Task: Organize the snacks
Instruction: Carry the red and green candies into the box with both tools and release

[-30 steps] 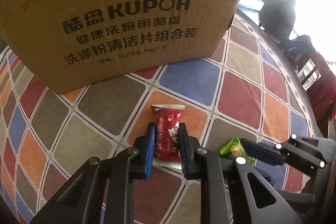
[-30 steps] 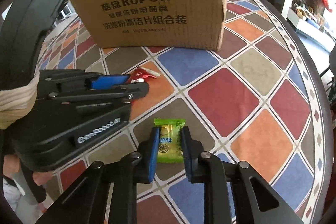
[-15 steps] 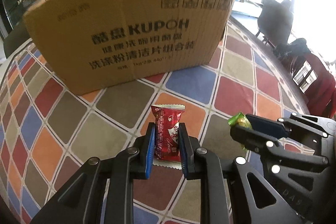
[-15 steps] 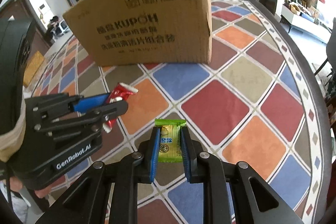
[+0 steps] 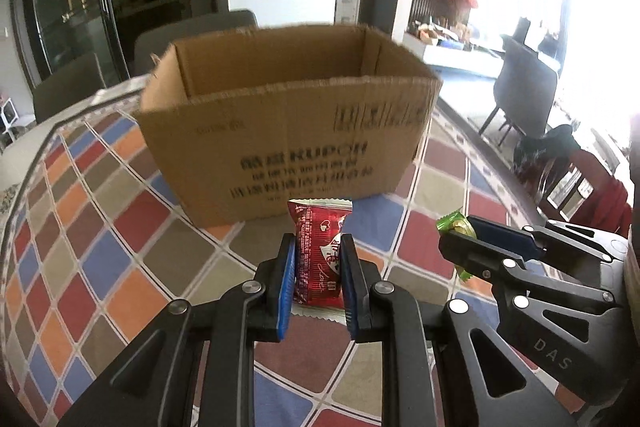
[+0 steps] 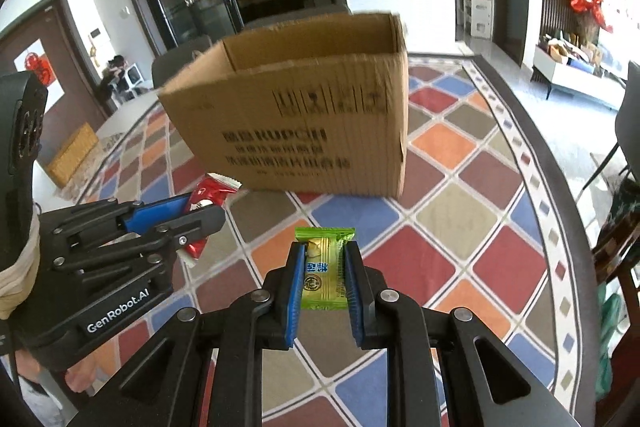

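My left gripper (image 5: 318, 247) is shut on a red snack packet (image 5: 320, 243) and holds it in the air in front of the open cardboard box (image 5: 288, 131). My right gripper (image 6: 324, 255) is shut on a green snack packet (image 6: 325, 267), also raised before the box (image 6: 296, 115). The right gripper with its green packet (image 5: 454, 223) shows at the right of the left wrist view. The left gripper with the red packet (image 6: 208, 195) shows at the left of the right wrist view. The box's inside bottom is hidden.
The box stands on a round table with a colourful diamond-patterned cloth (image 6: 460, 227). Dark chairs (image 5: 524, 87) stand around the table. Glass doors and a sideboard lie in the room behind.
Both grippers have risen from the tablecloth with their packets. The box's open top now shows, where before only its front face was seen.
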